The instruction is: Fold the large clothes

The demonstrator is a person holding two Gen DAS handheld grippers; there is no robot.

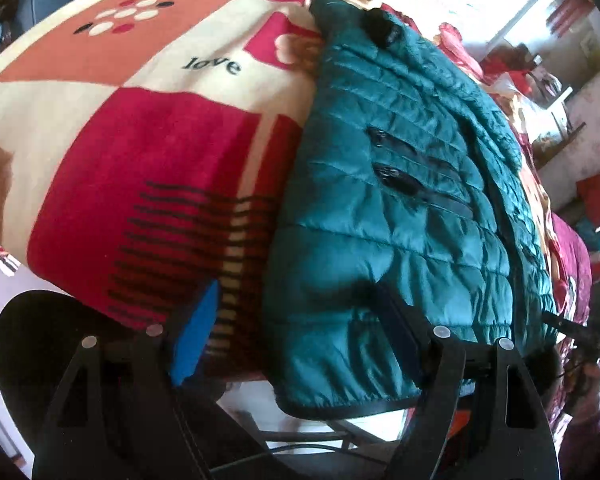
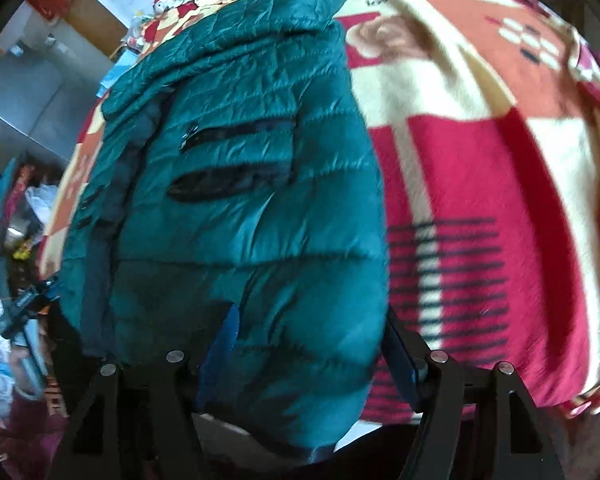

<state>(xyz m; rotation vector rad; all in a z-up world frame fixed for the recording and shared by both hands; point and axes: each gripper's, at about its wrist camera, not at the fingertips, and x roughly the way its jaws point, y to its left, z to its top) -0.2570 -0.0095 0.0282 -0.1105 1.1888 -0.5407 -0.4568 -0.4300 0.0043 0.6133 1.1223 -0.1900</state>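
A teal quilted jacket (image 1: 400,200) lies folded on the red-and-cream blanket (image 1: 140,152) — its hem at six o'clock. The left hand-held gripper (image 1: 300,344) stands open astride the hem's corner. The right hand-held gripper (image 2: 312,356) is open too, hem between its jaws, unpinched.

Jacket (image 1: 400,216) lies on blanket (image 1: 140,140)
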